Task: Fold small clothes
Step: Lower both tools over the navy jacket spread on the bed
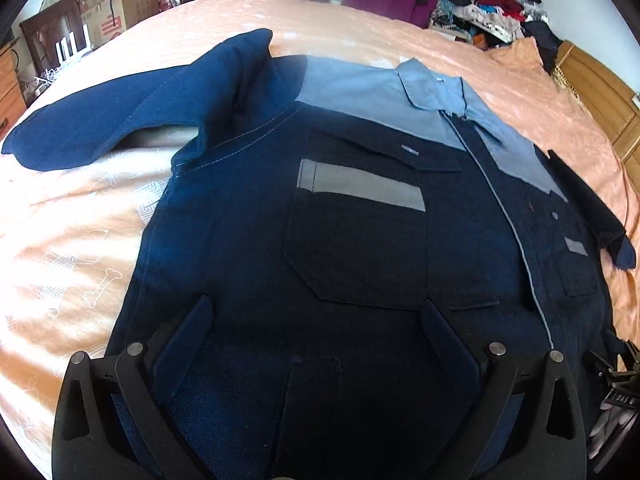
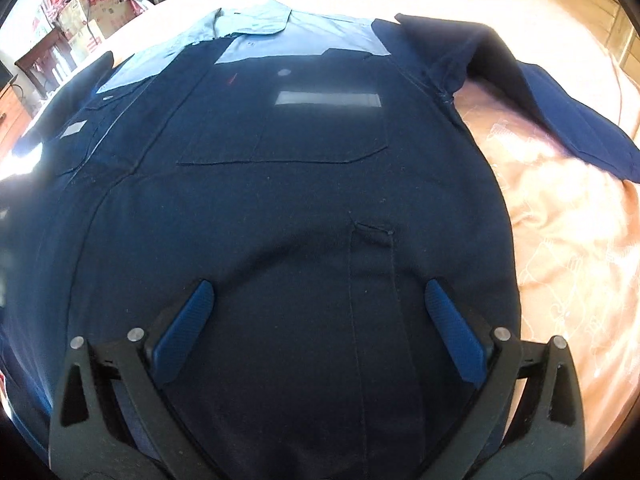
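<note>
Jacket (image 1: 248, 248) lies flat on the bed (image 1: 72, 240) — left gripper (image 1: 316, 312) and right gripper (image 2: 320, 296) above its hem, both spread wide.

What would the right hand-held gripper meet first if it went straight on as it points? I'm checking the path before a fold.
Probably the navy jacket itself: the open right hand-held gripper hovers over its lower front, aimed toward the chest pocket. Height above the cloth is unclear.

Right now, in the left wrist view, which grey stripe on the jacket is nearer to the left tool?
The long grey stripe on the big chest pocket; the small stripe sits farther right.
</note>
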